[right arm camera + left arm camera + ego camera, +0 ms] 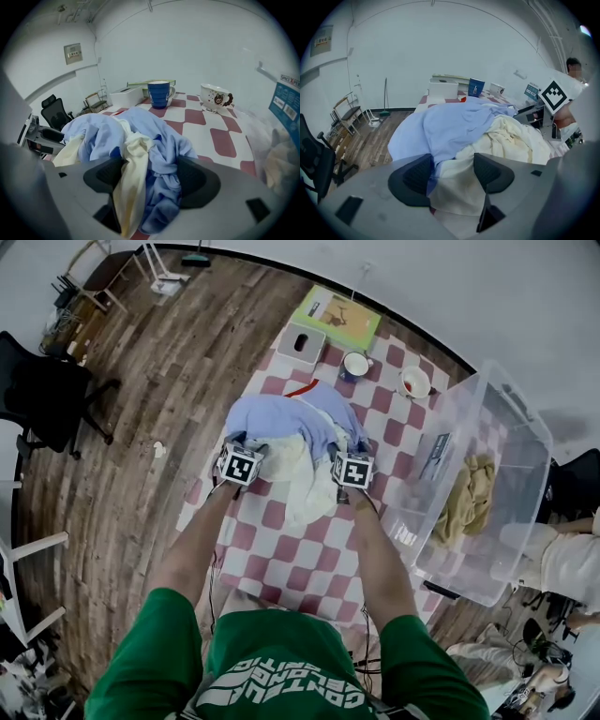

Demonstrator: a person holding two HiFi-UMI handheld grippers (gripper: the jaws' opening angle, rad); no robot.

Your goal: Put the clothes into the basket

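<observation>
A pile of clothes sits on the table with the red and white checked cloth (281, 563). The pile is 2 things: a soft light blue shirt (277, 416) on top and at the back, and a cream cloth (298, 465) at the front.

The person's 2 arms reach out to the pile, 1 at each side. The left gripper (451, 174) has its jaws apart. The cream cloth lies flat between them and meets both pads, and a bit of the blue shirt is by the left pad. It does not look squeezed.

The right gripper (152, 177) has its jaws wide apart. A strip of cream cloth and a bunch of blue shirt hang between them.

The basket is a big clear plastic box (525, 442) at the right end of the table, near the pile but not touching it. A tan cloth (469, 498) lies inside it.

Behind the pile stand a blue mug (355, 365), a white bowl with a bear on it (214, 98) and a white box (302, 341).
</observation>
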